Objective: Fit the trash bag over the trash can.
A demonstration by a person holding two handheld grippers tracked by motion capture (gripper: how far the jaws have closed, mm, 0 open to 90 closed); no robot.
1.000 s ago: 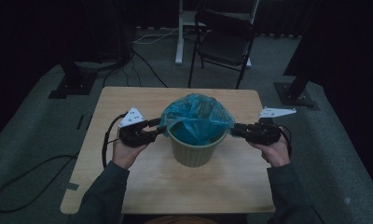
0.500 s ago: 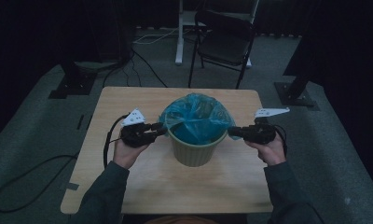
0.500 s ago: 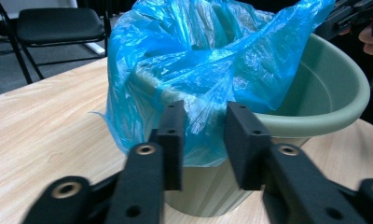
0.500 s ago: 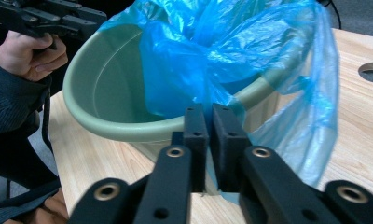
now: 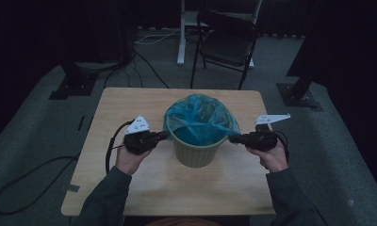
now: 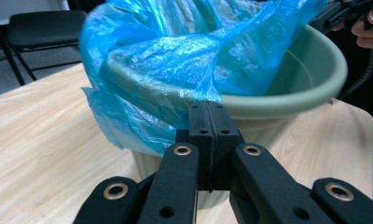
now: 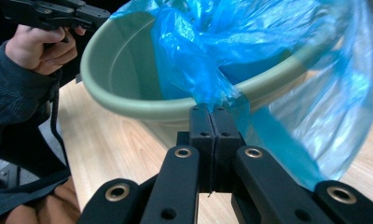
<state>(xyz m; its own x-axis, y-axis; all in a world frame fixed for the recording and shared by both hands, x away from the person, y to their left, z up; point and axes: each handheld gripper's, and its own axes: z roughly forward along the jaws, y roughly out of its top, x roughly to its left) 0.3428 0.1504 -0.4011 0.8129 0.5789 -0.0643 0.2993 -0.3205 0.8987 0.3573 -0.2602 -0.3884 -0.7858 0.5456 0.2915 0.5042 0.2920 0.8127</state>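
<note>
Left gripper: at nine o'clock of the bin, jaws just drawn together and clenched on the edge of the blue bag; its own view shows the film bunched at the pinched tips, just above the bin rim

Bin: pale green, upright at the middle of the wooden table; the bag lines it, draped over the rim from roughly nine round to three o'clock by way of twelve, the six o'clock stretch of rim bare

Right gripper: at three o'clock of the bin, jaws likewise just closed and grasping a gathered fold of the bag at the rim

Background: a dark folding chair at twelve o'clock, well apart from the table

Step in hand: likely stretching the bag mouth over the rest of the rim

Risk: thin film pinched at two small spots; a sharp outward pull could tear it or slip it from the pads; uneven pull from one side could tip or slide the light bin, or drag the draped far edge back off the rim
</note>
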